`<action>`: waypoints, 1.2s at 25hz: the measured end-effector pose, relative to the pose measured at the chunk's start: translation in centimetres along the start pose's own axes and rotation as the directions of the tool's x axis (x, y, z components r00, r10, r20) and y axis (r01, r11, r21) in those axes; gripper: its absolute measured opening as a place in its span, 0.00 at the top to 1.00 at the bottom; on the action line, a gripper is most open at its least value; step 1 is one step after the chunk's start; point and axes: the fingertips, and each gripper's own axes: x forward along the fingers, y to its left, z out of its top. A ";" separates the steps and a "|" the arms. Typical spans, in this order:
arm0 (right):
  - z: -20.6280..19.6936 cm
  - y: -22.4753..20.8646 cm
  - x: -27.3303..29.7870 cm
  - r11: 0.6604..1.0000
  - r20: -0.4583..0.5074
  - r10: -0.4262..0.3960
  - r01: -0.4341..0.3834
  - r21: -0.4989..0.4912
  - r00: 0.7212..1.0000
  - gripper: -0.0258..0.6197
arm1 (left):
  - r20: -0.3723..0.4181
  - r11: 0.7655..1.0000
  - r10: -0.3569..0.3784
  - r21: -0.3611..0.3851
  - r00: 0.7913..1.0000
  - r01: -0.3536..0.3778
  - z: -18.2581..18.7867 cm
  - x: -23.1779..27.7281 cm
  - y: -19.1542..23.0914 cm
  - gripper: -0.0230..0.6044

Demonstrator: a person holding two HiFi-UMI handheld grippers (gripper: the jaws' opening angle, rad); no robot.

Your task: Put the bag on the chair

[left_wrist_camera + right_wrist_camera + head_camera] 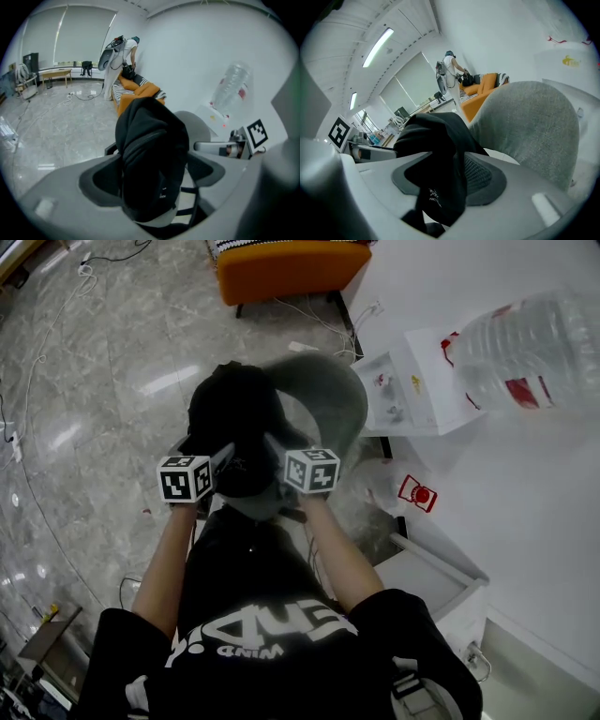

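Observation:
A black bag sits on a grey chair, leaning toward its curved backrest. My left gripper and right gripper reach in from either side of the bag's near end. In the left gripper view the bag stands between the wide-apart jaws of the left gripper, and its pads do not press on it. In the right gripper view a fold of the bag hangs loosely between the spread jaws of the right gripper. The backrest rises just behind it. Most of the chair's seat is hidden.
An orange sofa stands beyond the chair, with cables on the marble floor. To the right, a white water dispenser carries a large bottle, and a second bottle lies below it. A person stands by the sofa.

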 end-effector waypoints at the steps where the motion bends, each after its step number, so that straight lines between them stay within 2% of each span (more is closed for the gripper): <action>1: 0.1 0.5 -0.8 1.000 0.009 0.009 -0.009 -0.011 1.000 0.64 | 0.010 1.000 0.004 0.008 1.000 -0.004 0.1 -0.7 -0.5 0.26; 6: 0.3 2.6 -4.4 0.996 0.034 0.054 -0.051 -0.079 0.998 0.64 | 0.050 0.998 -0.003 0.059 0.999 0.000 0.3 -3.7 -3.3 0.26; 14: 0.3 5.9 -10.8 0.984 0.080 0.140 -0.129 -0.125 0.987 0.65 | 0.134 0.995 -0.064 0.086 0.989 0.052 -0.2 -9.5 -9.3 0.26; 23: -0.3 11.0 -19.9 0.950 0.137 0.289 -0.267 -0.162 0.947 0.66 | 0.218 0.978 -0.181 0.138 0.959 0.153 -1.3 -16.8 -15.9 0.26; 30: -0.3 13.4 -25.0 0.926 0.185 0.341 -0.296 -0.235 0.922 0.69 | 0.267 0.968 -0.215 0.187 0.939 0.168 -2.4 -21.0 -18.2 0.28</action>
